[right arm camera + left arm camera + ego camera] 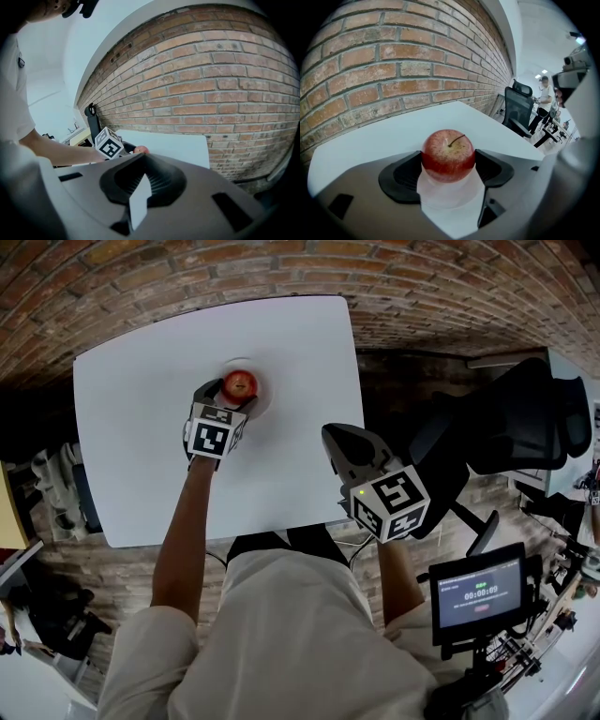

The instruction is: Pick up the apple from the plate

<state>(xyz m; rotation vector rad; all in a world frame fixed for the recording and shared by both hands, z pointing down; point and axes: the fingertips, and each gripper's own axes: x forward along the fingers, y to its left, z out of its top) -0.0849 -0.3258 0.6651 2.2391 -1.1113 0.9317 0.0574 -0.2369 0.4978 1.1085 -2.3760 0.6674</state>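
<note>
The left hand-held gripper (pixel 228 397) has its jaws wide apart on either side of the apple (pixel 448 154), not yet clamped on it. The apple sits on the plate (pixel 266 397), toward 12 o'clock on the desk (pixel 141 427). The approach looks done; closing and lifting remain. The right hand-held gripper (pixel 140 164) hovers at the apple's 4 o'clock, jaws together, empty.

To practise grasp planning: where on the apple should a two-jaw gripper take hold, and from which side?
Grip the apple across its widest band, a jaw on each flank, coming from the near side, angled down: it sits stem-up on the plate, sides free.
</note>
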